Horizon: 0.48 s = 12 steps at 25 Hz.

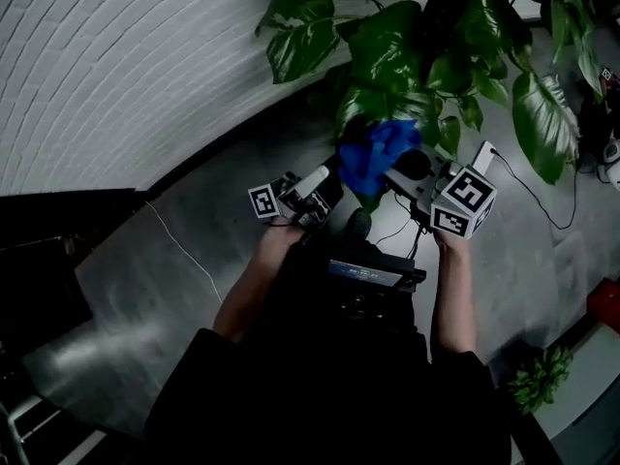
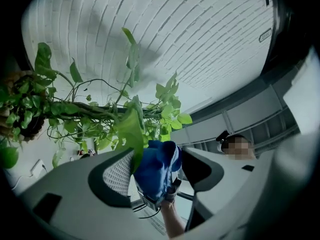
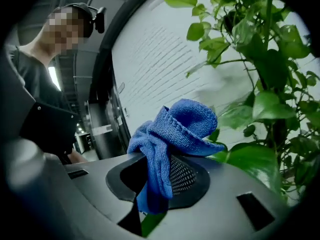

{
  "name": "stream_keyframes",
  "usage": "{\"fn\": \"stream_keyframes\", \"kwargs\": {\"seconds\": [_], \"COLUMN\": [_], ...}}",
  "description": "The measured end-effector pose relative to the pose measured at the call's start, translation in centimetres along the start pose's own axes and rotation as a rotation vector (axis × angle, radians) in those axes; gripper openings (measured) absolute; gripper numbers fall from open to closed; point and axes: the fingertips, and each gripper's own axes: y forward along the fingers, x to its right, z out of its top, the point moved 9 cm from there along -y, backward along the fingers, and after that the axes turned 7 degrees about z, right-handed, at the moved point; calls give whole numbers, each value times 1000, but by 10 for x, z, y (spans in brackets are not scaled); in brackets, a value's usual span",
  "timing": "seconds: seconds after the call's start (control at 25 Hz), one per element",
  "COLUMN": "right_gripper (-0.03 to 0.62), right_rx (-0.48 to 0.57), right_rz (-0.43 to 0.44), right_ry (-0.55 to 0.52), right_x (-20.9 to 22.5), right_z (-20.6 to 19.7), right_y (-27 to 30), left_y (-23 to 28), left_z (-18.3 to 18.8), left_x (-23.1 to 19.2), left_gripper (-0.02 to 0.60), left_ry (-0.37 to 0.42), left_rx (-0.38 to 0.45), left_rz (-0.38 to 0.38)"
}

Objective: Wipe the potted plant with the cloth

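Observation:
The potted plant (image 1: 426, 56) stands at the top right of the head view, its big green leaves hanging over both grippers. My right gripper (image 1: 395, 170) is shut on the bunched blue cloth (image 1: 376, 153), which rests against a low leaf (image 1: 373, 100). In the right gripper view the cloth (image 3: 172, 134) spills out over the jaws (image 3: 155, 184), with a leaf (image 3: 250, 159) just beyond. My left gripper (image 1: 323, 188) stands open next to the cloth. One leaf (image 2: 131, 134) hangs between its jaws (image 2: 156, 154) by the left pad (image 2: 117, 174), and the cloth (image 2: 157, 171) shows behind it.
A white brick wall (image 1: 116, 56) runs along the left and back. A thin cable (image 1: 184, 250) lies on the grey floor, and another cable (image 1: 542, 211) trails at the right. A small plant (image 1: 538, 376) and a red object (image 1: 605, 303) sit at the lower right.

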Motion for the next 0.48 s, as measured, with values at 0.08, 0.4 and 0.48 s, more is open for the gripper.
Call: {"fn": "stream_keyframes", "kwargs": {"seconds": [0.08,0.4,0.48], "right_gripper": [107,107,107], "right_rx": [39,76,90], "right_rz": [-53,-203,-208], "right_ry": [-14,19,29], "right_x": [2,2,-2], "right_z": [0,-24,-28], "right_y": [-23,-78,-83], "left_y": [5,27,22], "left_z": [-10,-60,-64], "left_x": [-3,3,1], "left_gripper": [293,294,293], "left_ry": [22,-46,-48], "left_rx": [-39,-128,-114], "left_rz": [-15,-154,-126]}}
